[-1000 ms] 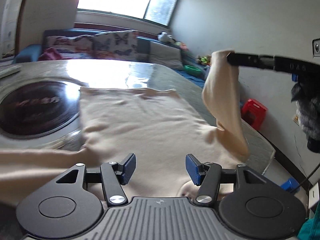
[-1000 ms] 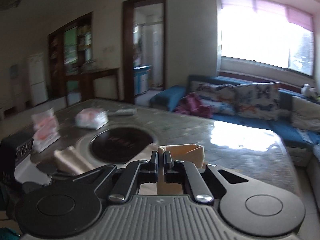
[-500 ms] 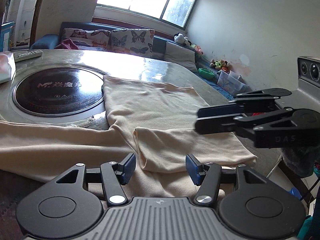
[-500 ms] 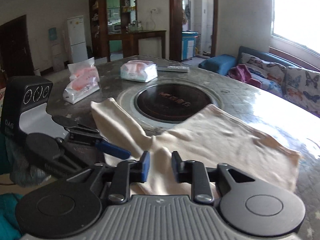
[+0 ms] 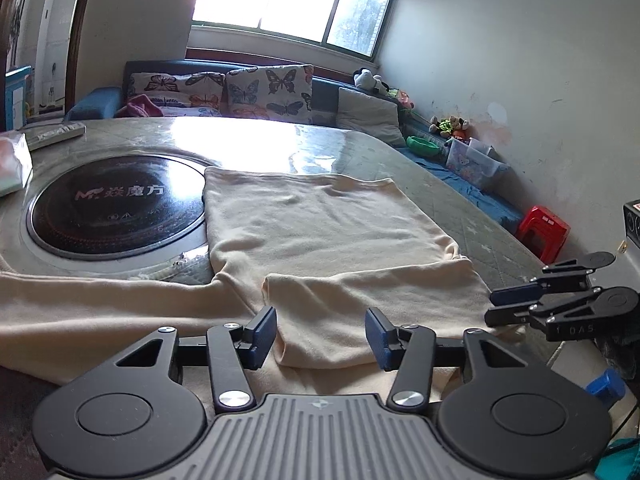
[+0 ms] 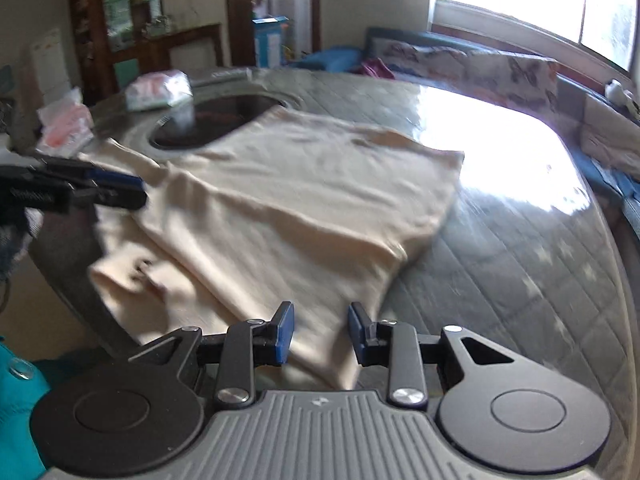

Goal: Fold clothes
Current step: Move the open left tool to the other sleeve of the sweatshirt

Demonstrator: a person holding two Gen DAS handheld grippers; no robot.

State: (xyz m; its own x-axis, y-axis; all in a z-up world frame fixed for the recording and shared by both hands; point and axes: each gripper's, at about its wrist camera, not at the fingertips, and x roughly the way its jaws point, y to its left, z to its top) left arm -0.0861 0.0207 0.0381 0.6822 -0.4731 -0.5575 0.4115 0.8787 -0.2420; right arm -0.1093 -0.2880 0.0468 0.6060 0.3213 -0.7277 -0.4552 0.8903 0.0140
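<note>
A cream long-sleeved top lies flat on the table. Its right sleeve is folded across the near part of the body. Its left sleeve stretches out to the left. My left gripper is open and empty just above the folded sleeve's end. My right gripper is open and empty over the top's near right edge. It also shows at the right of the left wrist view. The left gripper shows at the left of the right wrist view.
A black round cooktop is set into the table left of the top. Tissue packs lie beyond it. A sofa with butterfly cushions runs along the window wall. A red stool stands right of the table.
The right gripper laid the sleeve across the top, let it go and opened, then pulled back to the right edge. The left gripper stayed open.
</note>
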